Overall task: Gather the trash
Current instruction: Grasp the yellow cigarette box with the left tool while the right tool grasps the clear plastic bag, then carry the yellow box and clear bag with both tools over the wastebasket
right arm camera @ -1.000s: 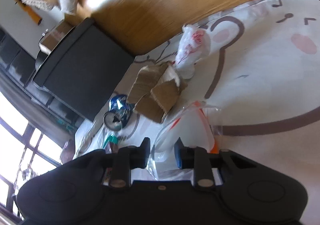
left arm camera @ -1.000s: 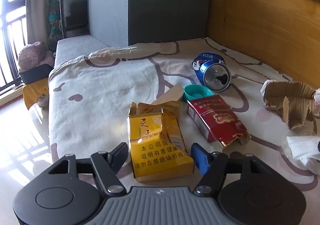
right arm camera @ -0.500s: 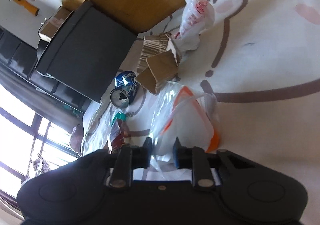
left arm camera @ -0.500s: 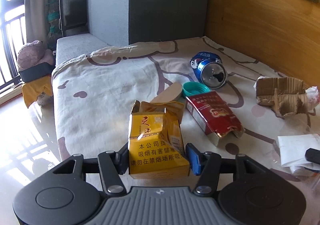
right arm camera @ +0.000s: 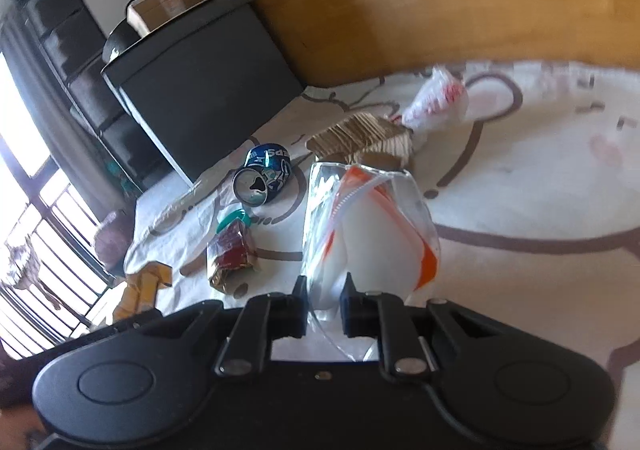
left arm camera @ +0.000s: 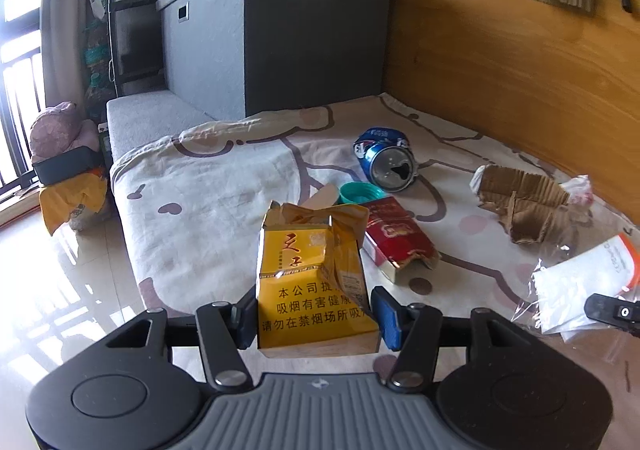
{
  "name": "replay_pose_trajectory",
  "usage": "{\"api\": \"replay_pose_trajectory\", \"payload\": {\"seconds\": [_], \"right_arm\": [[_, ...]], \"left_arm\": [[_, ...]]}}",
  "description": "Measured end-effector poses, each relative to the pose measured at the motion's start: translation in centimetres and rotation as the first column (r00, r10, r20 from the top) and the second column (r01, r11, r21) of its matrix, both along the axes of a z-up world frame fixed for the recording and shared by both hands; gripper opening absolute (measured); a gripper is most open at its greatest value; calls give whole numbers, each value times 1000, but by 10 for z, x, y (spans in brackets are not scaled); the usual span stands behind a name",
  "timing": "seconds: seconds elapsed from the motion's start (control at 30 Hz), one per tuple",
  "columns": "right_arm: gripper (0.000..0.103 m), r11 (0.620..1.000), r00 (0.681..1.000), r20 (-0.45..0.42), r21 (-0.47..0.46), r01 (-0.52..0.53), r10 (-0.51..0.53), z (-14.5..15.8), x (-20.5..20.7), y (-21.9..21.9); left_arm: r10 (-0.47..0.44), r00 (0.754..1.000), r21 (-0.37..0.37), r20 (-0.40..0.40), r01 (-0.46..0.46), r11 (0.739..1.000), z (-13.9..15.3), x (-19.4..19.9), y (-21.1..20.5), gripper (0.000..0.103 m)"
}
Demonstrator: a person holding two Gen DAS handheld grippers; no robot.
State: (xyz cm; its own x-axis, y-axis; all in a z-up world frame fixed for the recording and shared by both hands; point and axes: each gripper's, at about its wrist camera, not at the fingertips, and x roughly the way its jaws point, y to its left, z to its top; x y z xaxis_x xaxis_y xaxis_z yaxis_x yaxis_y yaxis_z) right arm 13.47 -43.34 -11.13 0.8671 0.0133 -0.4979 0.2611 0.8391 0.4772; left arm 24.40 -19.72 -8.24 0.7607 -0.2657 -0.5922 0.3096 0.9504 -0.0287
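1. The left gripper holds a torn yellow cigarette pack by its lower end, fingers half spread and pressed on its two sides; the pack's long axis runs straight ahead of them, open top away.
2. The right gripper has its fingers pinched nearly together on the bottom of a clear zip bag with orange trim, mouth pointing away.
3. In the left wrist view the bag sits to the right of the pack, near the sheet-covered bed's near edge; judging by this, the pack must travel rightward to the bag's mouth.
4. Left on the bed toward the wooden wall: a red cigarette pack, teal cap, crushed blue Pepsi can, torn cardboard.
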Motion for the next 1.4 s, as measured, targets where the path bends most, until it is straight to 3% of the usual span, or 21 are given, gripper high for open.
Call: {"api": "replay_pose_trajectory", "payload": {"seconds": [0.43, 0.67, 1.07, 1.4], "right_arm": [[16, 974, 999, -10, -224, -40, 39, 24, -28, 49], [16, 947, 997, -15, -313, -76, 75, 37, -38, 78], [15, 914, 993, -20, -388, -117, 118, 56, -50, 120], [15, 892, 982, -49, -413, -186, 182, 53, -36, 169]], "left_arm": [[-51, 998, 19, 45, 50, 999, 20, -51, 23, 57], [-24, 998, 12, 52, 24, 1000, 25, -74, 40, 57], [16, 997, -40, 77, -13, 999, 36, -102, 79, 57], [92, 994, -84, 60, -87, 993, 27, -108, 133, 57]]}}
